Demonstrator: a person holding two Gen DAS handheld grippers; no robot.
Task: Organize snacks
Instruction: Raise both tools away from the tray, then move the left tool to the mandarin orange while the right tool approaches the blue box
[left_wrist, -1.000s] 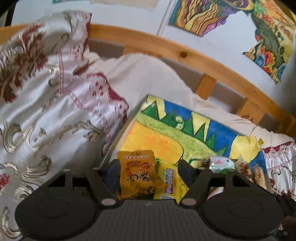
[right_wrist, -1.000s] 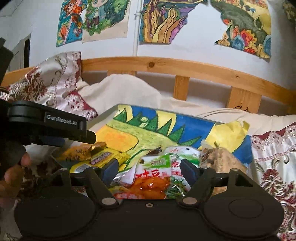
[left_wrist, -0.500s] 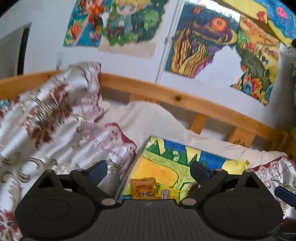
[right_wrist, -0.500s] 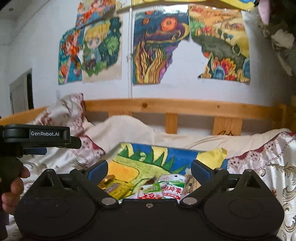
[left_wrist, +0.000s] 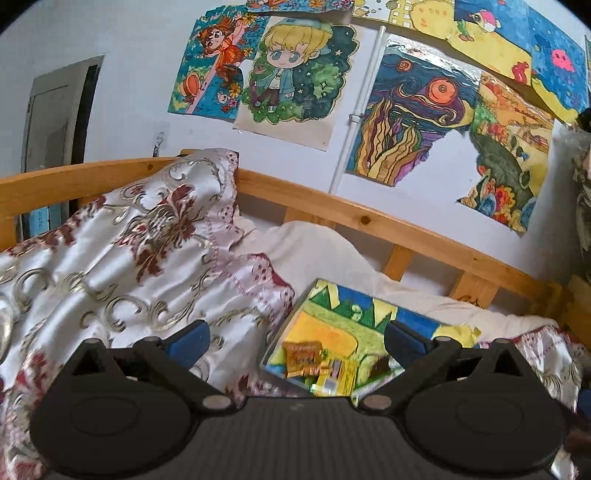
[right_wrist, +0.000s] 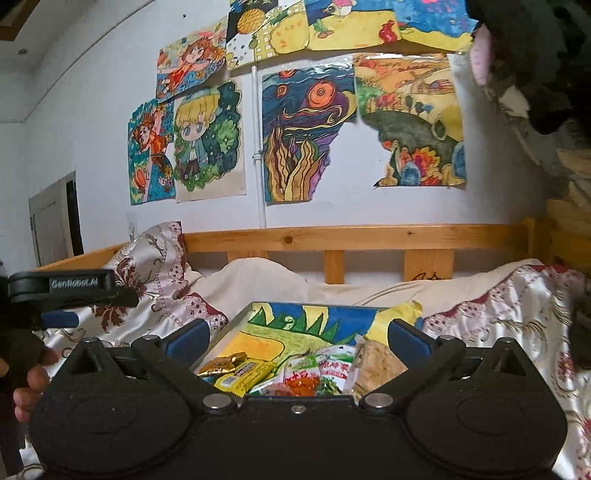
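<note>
Several snack packets lie on a tray (right_wrist: 295, 325) lined with a bright painted drawing, set on the bed. In the left wrist view an orange packet (left_wrist: 302, 357) and a yellow one (left_wrist: 332, 376) lie at the tray's near left. The right wrist view shows a gold packet (right_wrist: 221, 363), a yellow packet (right_wrist: 245, 374), red-and-green packets (right_wrist: 306, 376) and a brown one (right_wrist: 376, 363). My left gripper (left_wrist: 297, 338) and right gripper (right_wrist: 297, 338) hover above and behind the snacks. Both sets of jaws are opening wide, with nothing held between them.
A satin quilt with red and gold flowers (left_wrist: 129, 266) is bunched left of the tray; more of it (right_wrist: 498, 321) lies to the right. A wooden bed rail (right_wrist: 369, 236) and a wall of drawings stand behind. A hand (right_wrist: 29, 384) holds the left gripper's housing (right_wrist: 74, 286).
Both grippers have risen and drawn back from the packets while their jaws widened. The orange packet and the red packet, earlier between the jaws, stay on the tray.
</note>
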